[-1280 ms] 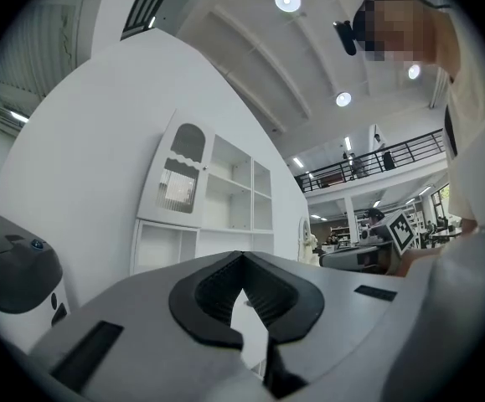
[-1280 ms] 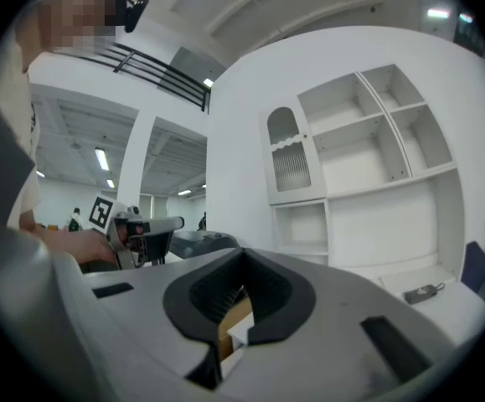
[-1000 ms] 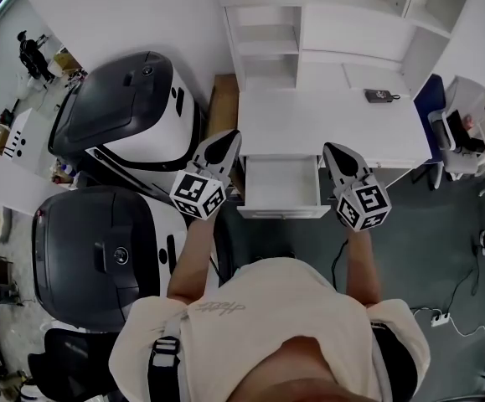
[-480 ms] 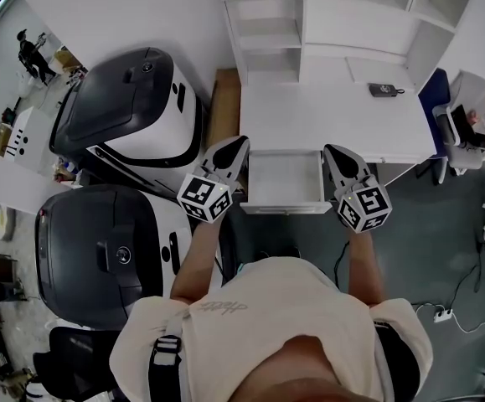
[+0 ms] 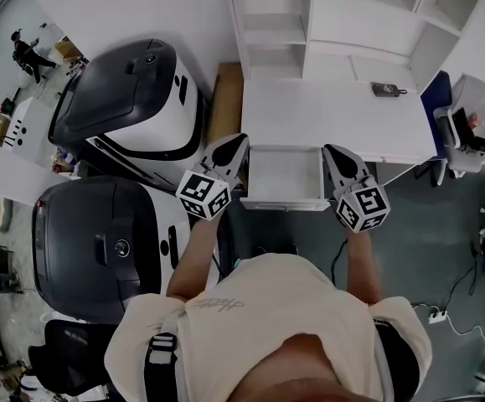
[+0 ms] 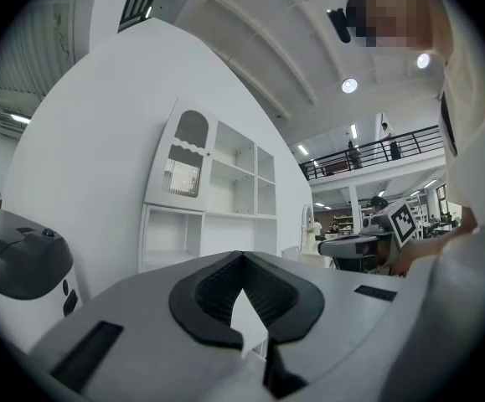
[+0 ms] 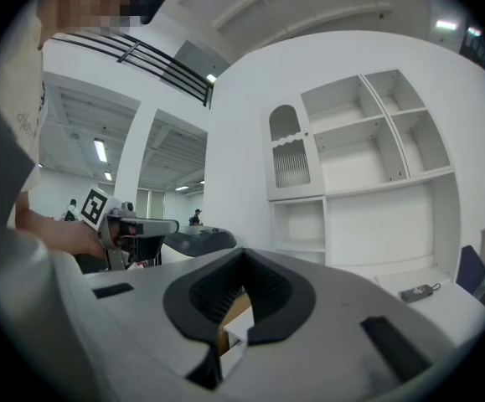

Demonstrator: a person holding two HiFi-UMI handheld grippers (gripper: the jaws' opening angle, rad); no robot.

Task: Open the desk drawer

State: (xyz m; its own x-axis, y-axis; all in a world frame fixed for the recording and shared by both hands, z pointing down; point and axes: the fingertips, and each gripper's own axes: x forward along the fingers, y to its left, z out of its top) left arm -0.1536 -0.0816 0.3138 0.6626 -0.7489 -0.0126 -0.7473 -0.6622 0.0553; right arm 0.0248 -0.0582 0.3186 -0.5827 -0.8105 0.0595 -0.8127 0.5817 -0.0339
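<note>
The white desk has its drawer pulled out toward me, and the white inside looks empty. My left gripper hovers at the drawer's left side, level and shut, with nothing between its fingertips. On the drawer's right side my right gripper is likewise shut and empty. Neither gripper touches the drawer. In the left gripper view the closed jaws of the left gripper point at the white hutch. The right gripper shows shut in the right gripper view, with the hutch shelves beyond.
Two big black-and-white machines stand left of the desk. A brown board leans between them and the desk. A small black device lies on the desktop. A chair and floor cables are at right.
The left gripper has sunk a little beside the drawer. The right gripper has kept still, and the drawer stays open as before.
</note>
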